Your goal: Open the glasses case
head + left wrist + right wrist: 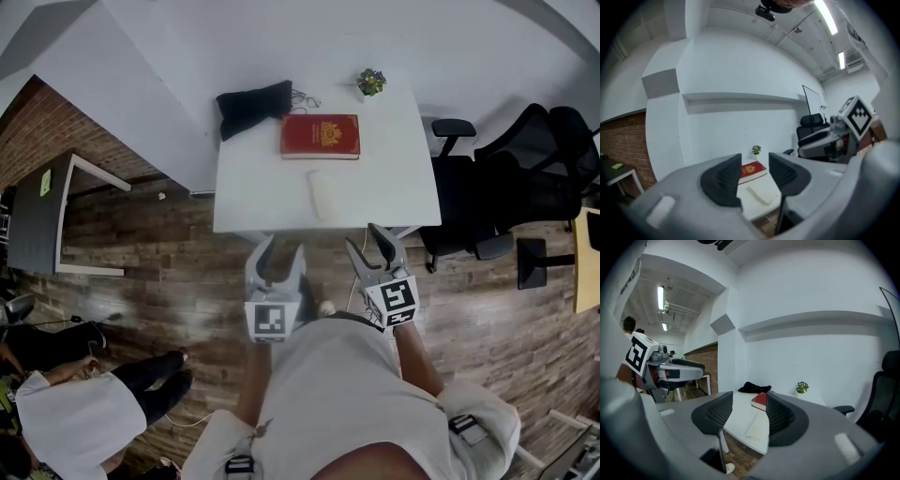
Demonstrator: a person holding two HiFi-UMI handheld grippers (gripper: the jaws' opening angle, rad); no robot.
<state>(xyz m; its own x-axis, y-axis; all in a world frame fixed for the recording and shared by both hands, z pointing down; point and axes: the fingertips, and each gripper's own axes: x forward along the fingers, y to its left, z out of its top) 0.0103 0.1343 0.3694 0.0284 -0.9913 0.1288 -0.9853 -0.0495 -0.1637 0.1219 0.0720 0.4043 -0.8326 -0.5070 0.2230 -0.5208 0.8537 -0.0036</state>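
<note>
The white glasses case (pixel 322 194) lies shut near the front edge of the white table (pixel 248 202). It also shows through the jaw gaps as a pale oblong glasses case (pixel 759 194) and glasses case (pixel 757 426). My left gripper (pixel 279 251) and right gripper (pixel 367 240) hang side by side over the wooden floor, just short of the table's front edge. Neither touches the case. Both stand open with nothing between the pads: left gripper (pixel 754 180), right gripper (pixel 749 416).
Behind the case lie a red book (pixel 320 137), a black pouch (pixel 253 106) and a small potted plant (pixel 371 82). Black office chairs (pixel 506 187) stand right of the table. A dark desk (pixel 37 220) stands at the left, and a seated person (pixel 75 408) is lower left.
</note>
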